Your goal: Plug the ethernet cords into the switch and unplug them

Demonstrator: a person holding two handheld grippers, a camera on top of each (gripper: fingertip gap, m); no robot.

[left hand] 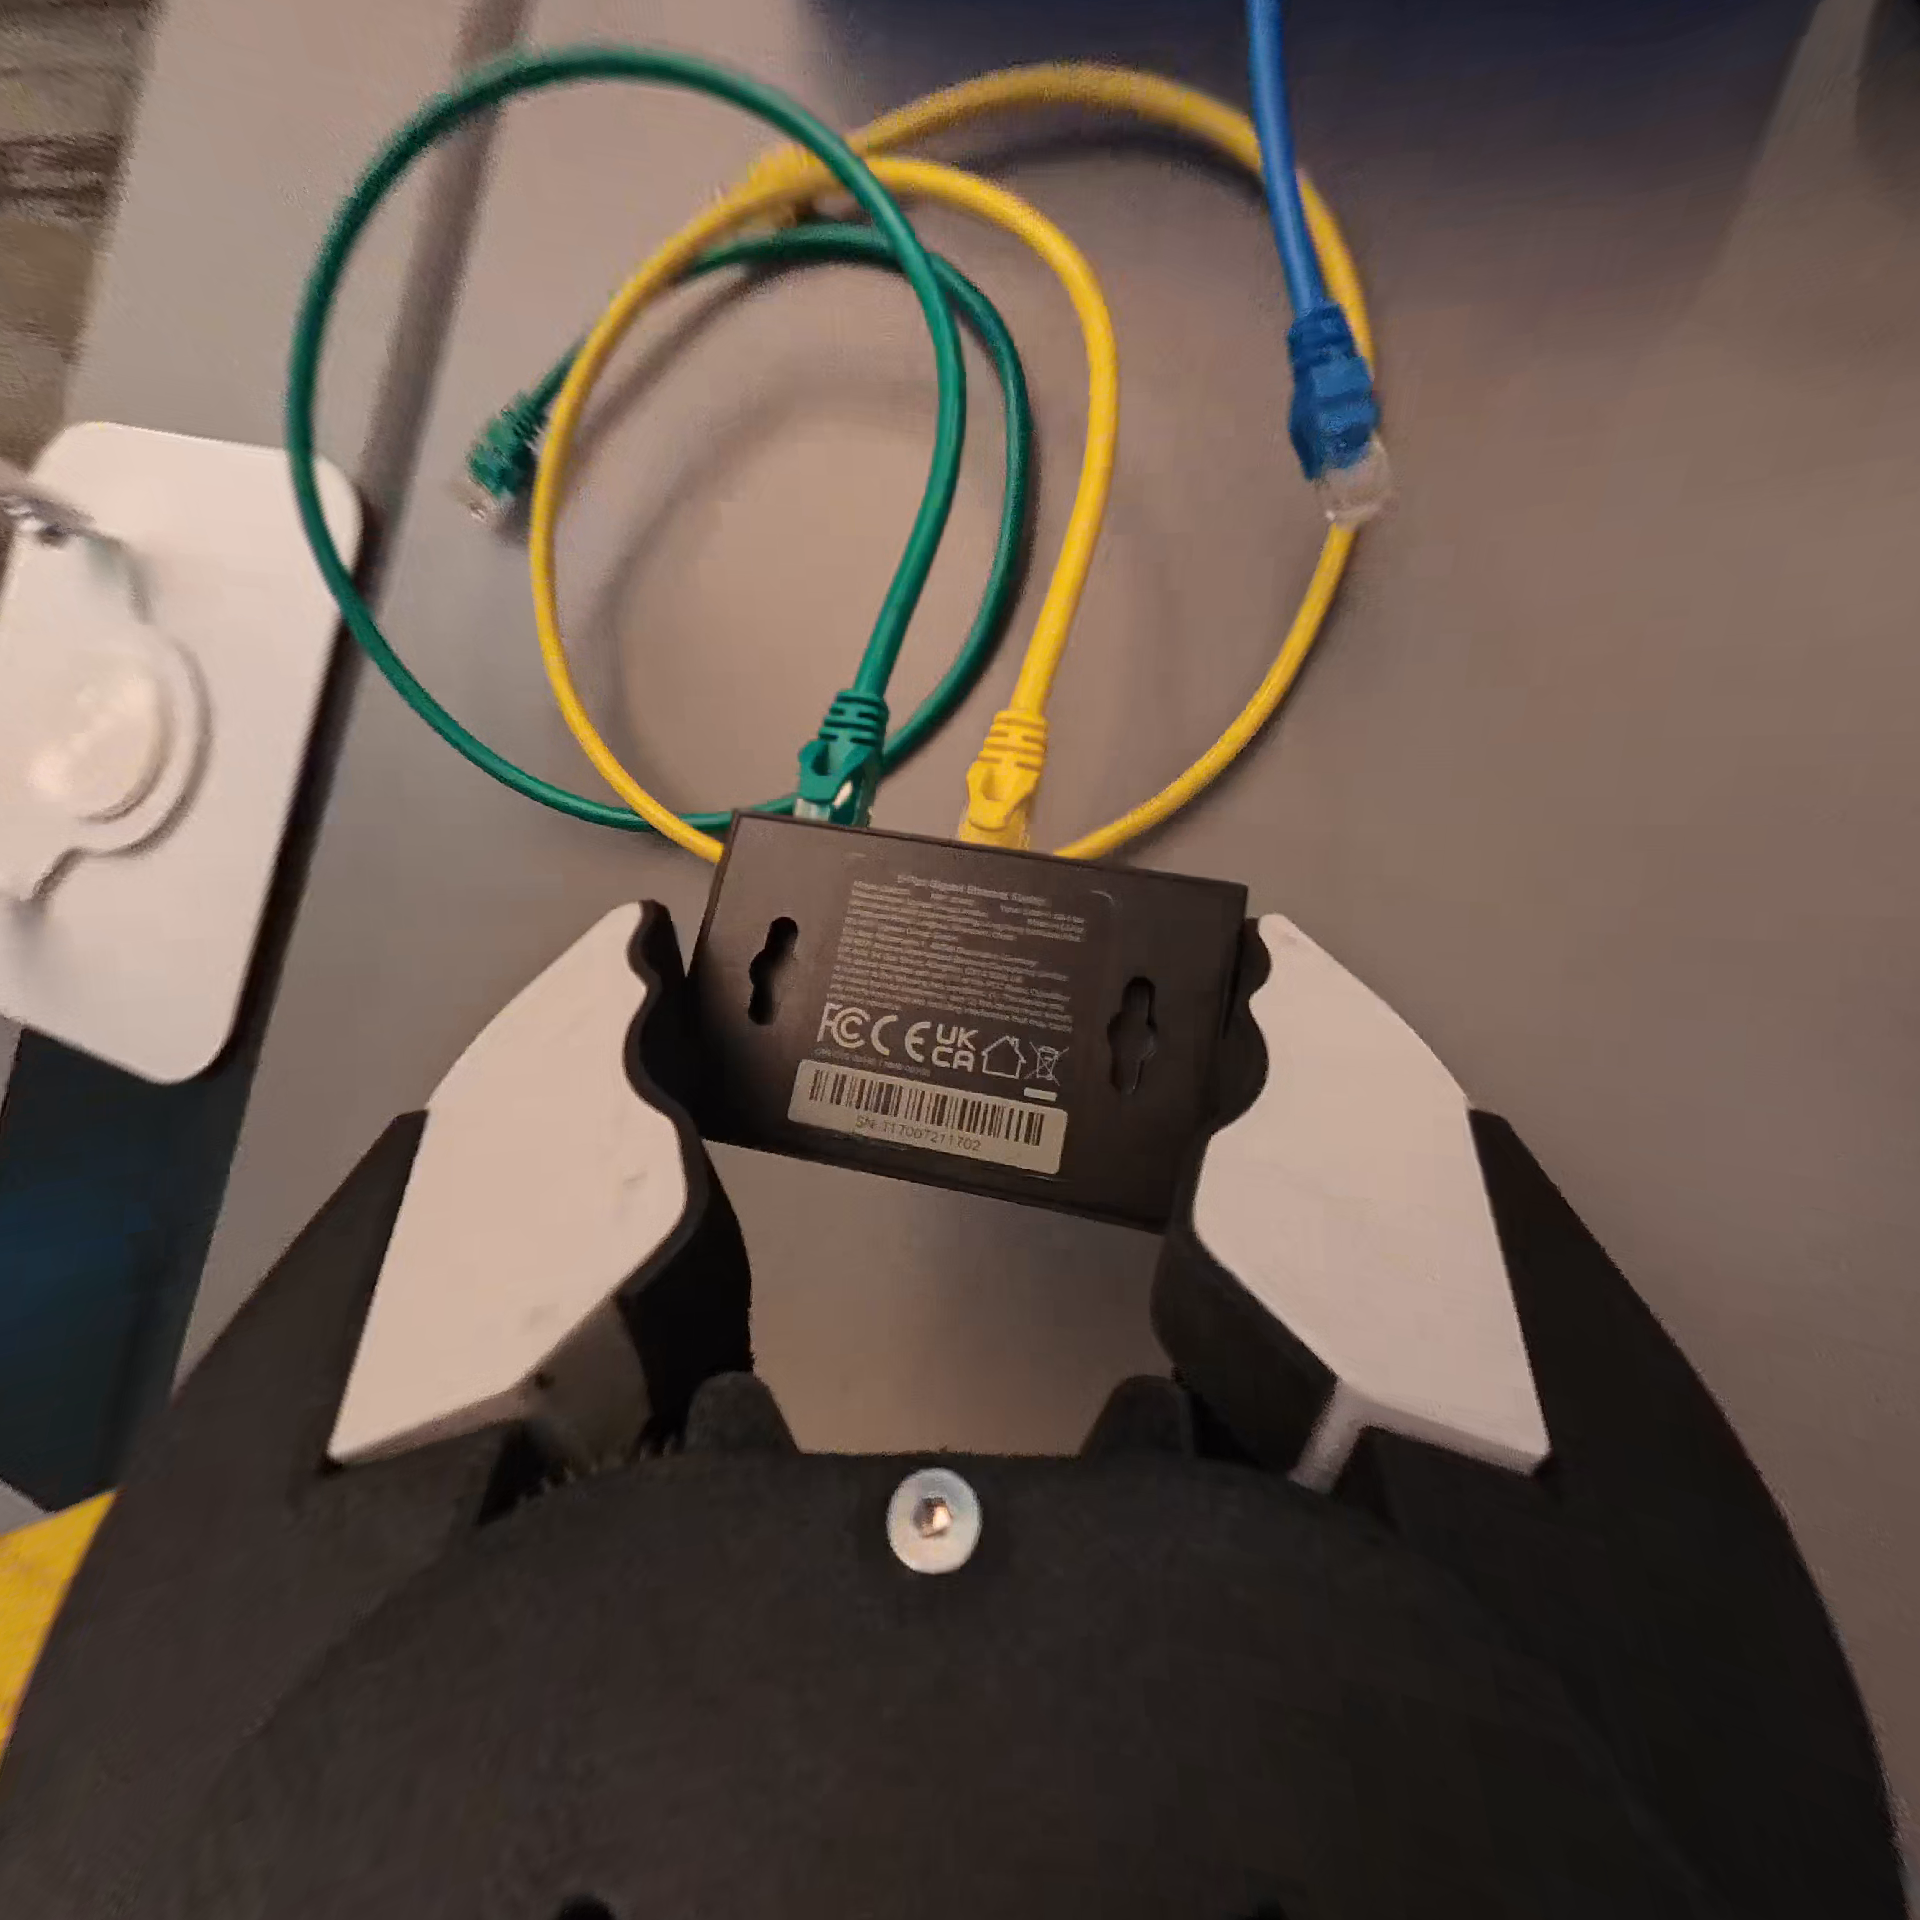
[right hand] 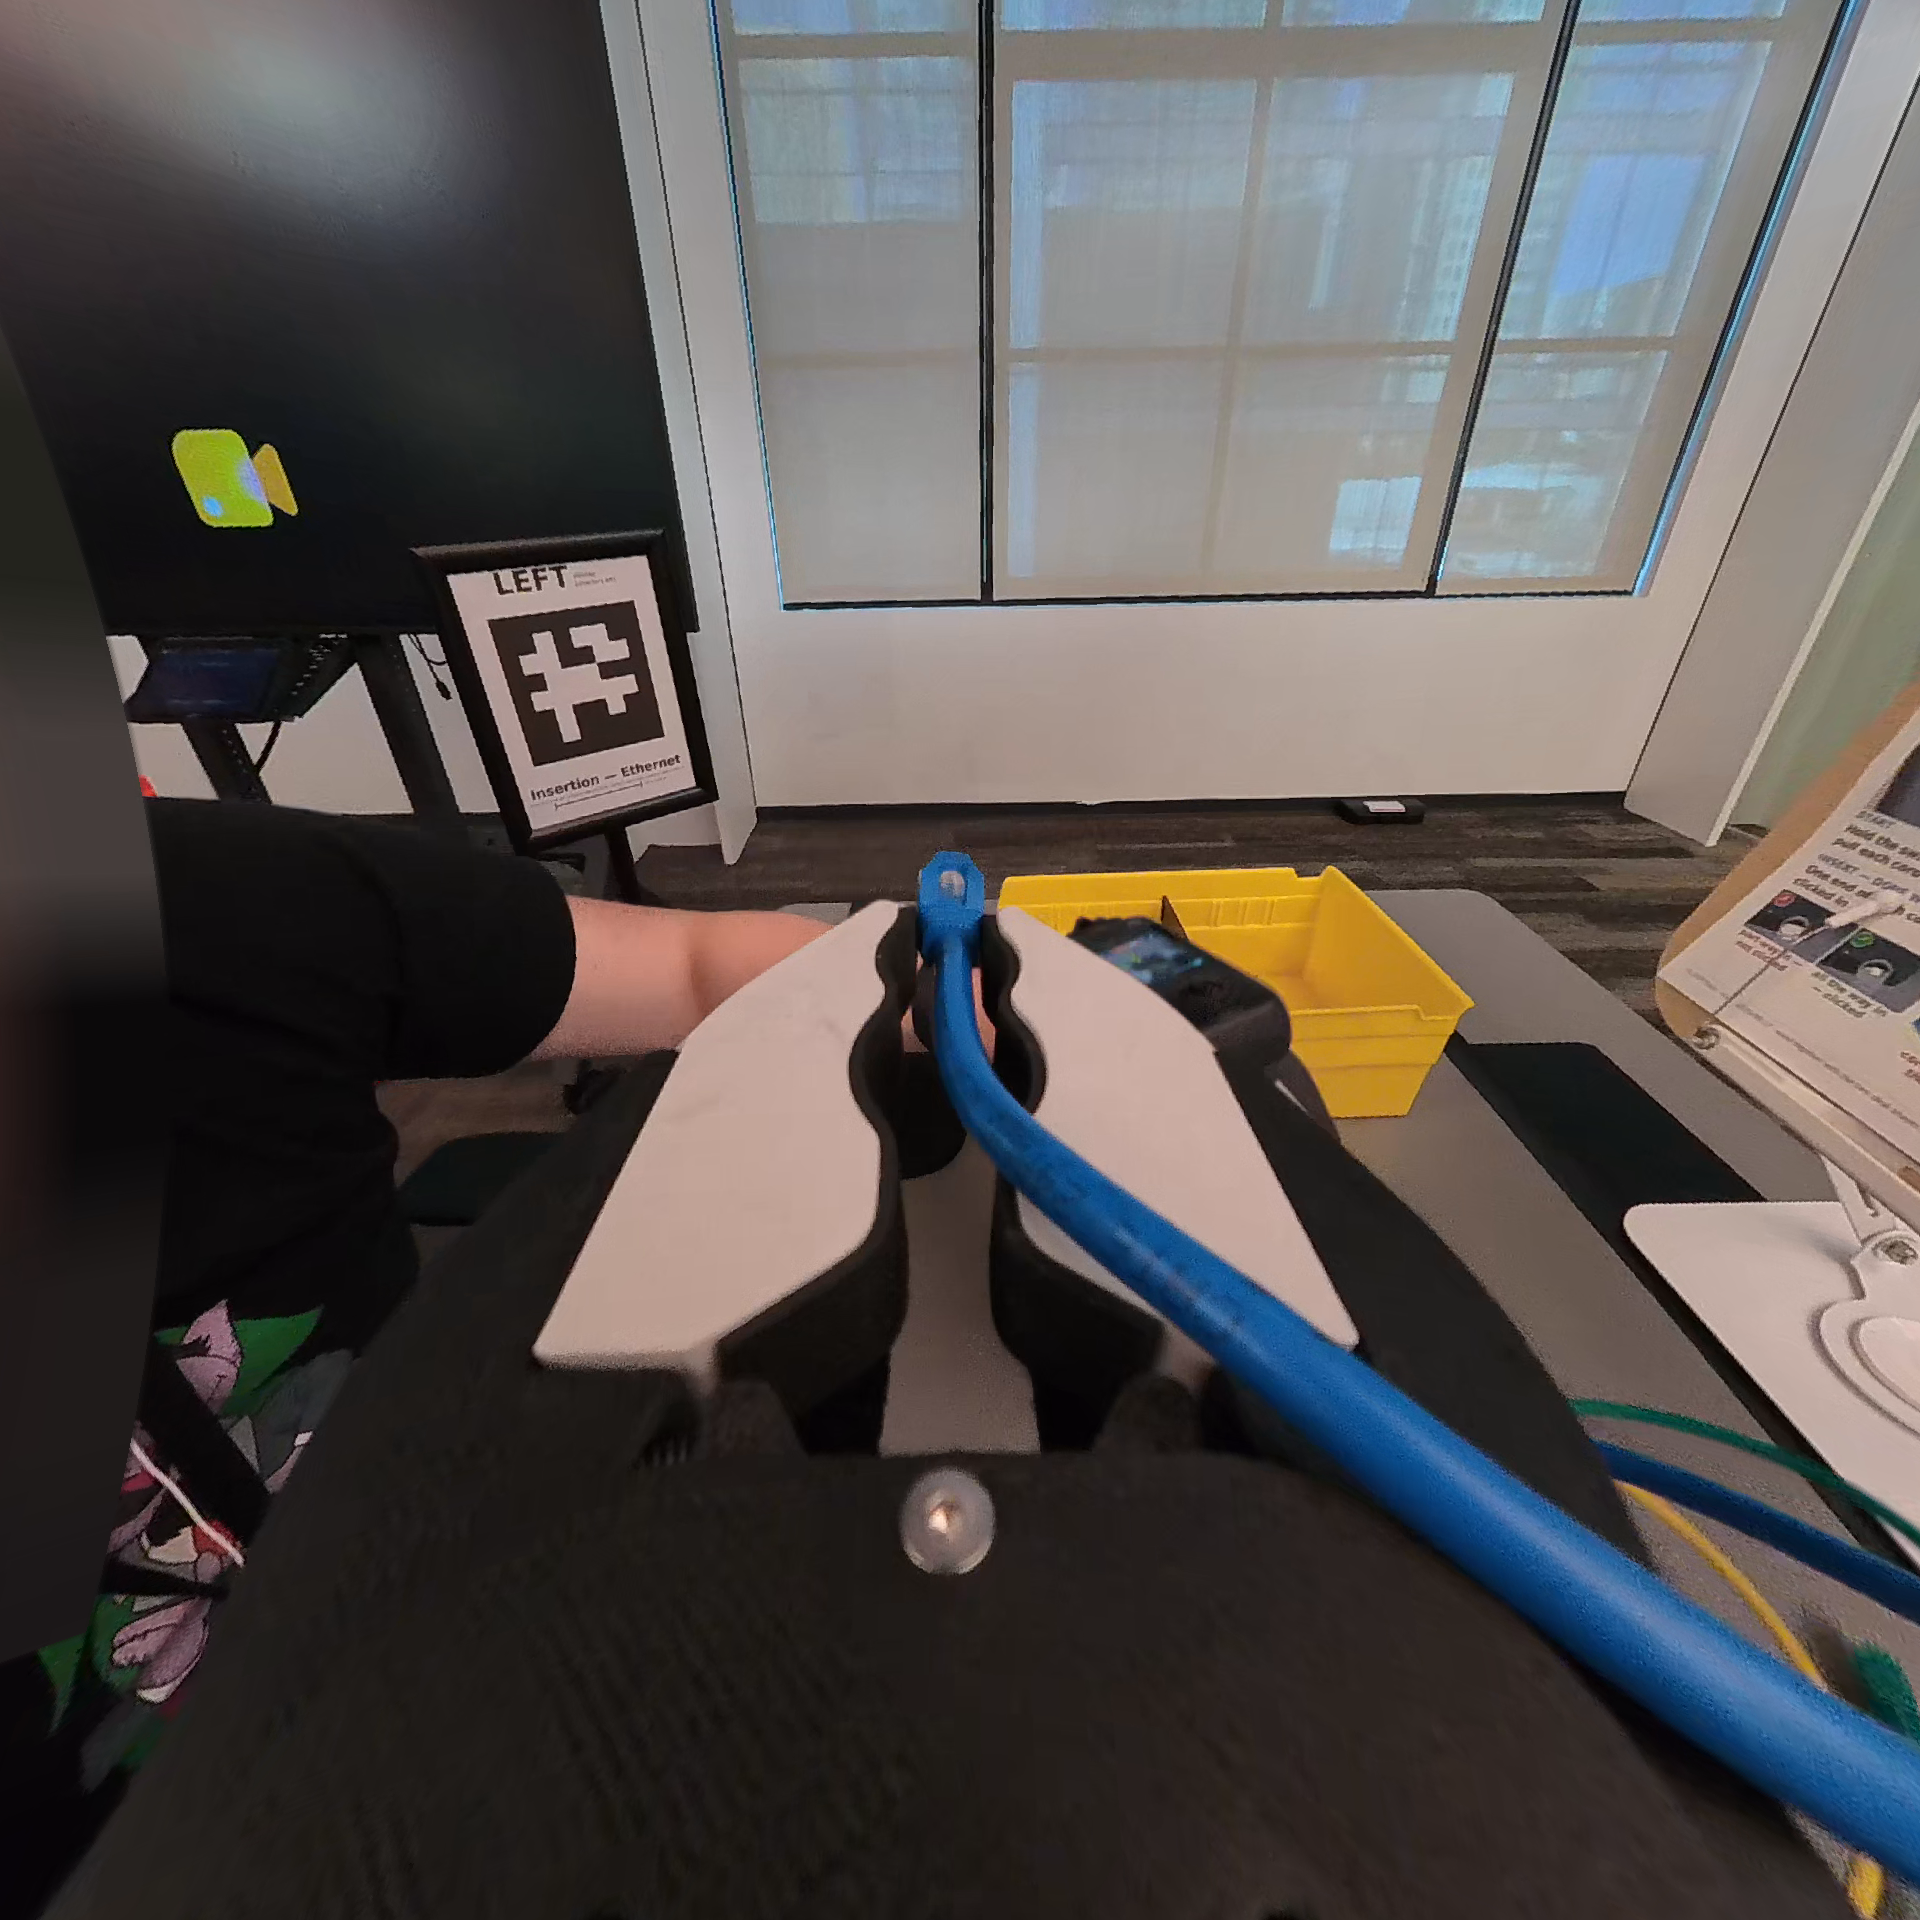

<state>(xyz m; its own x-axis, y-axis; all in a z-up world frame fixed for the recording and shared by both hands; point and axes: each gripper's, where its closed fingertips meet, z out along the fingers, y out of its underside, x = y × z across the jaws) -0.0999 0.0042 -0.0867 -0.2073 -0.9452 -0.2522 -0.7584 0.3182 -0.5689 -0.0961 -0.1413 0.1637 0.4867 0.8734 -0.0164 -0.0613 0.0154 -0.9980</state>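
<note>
Left gripper (left hand: 951, 1029) clamps the switch (left hand: 961, 1023) steady, green (left hand: 847, 743) and yellow (left hand: 1006, 769) plugs seated; right gripper (right hand: 951, 935) pinches the blue plug (right hand: 948, 896), jaws nearly closed, probably next in.

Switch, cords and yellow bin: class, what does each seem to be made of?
Switch: matte black casing, metal or plastic, hard to tell; flat faces, punched keyhole slots.
Green cord, yellow cord, blue cord: smooth flexible plastic jackets, curving freely.
Yellow bin: glossy moulded plastic, ribbed walls.
</note>
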